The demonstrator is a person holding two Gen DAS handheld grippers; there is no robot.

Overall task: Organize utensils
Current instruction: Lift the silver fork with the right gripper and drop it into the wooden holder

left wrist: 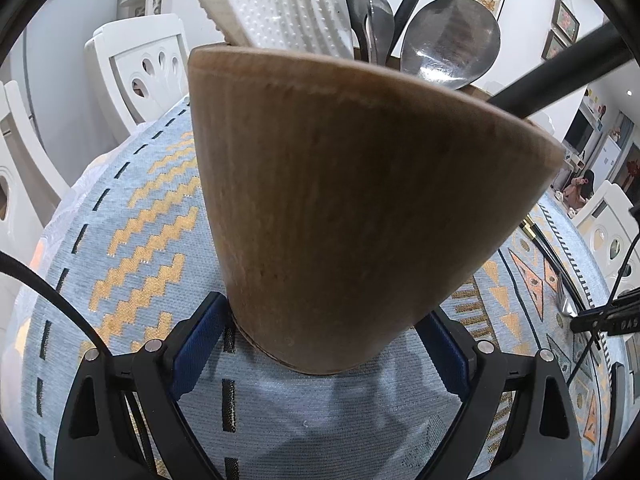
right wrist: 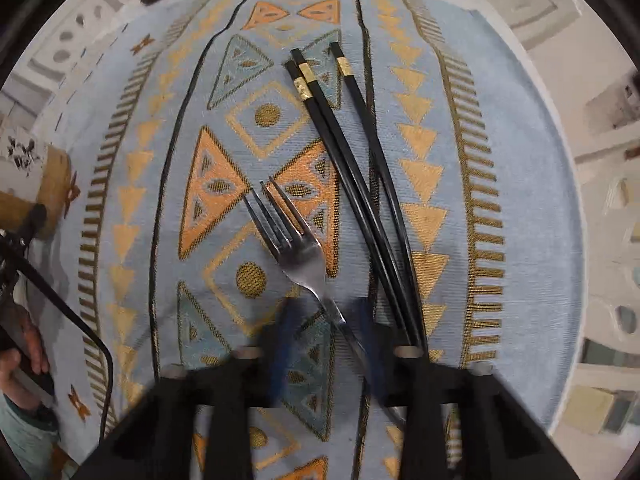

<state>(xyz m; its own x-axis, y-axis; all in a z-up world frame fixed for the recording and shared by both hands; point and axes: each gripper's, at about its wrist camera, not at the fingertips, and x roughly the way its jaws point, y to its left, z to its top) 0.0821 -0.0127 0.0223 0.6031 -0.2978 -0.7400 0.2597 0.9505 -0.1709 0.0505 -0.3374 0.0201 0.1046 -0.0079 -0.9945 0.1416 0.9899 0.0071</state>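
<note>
A wooden utensil holder (left wrist: 360, 200) stands on the patterned tablecloth. It holds a white dotted paddle (left wrist: 280, 4), a steel spoon (left wrist: 452, 36), other steel utensils and a black stick (left wrist: 560, 76). My left gripper (left wrist: 324, 320) straddles its base, the blue pads (left wrist: 200, 340) close to the sides with a thin gap. In the right wrist view a steel fork (right wrist: 298, 248) lies on the cloth beside three black chopsticks (right wrist: 360, 184) with gold bands. My right gripper (right wrist: 326, 308) points down over the fork's handle, which runs between its blurred pads; they are apart from it.
The blue and orange tablecloth (left wrist: 140, 240) covers a round table with white chairs (left wrist: 140, 64) around it. A black cable (right wrist: 80, 320) and a hand (right wrist: 20, 360) show at the left of the right wrist view. A person (left wrist: 580, 192) sits far back.
</note>
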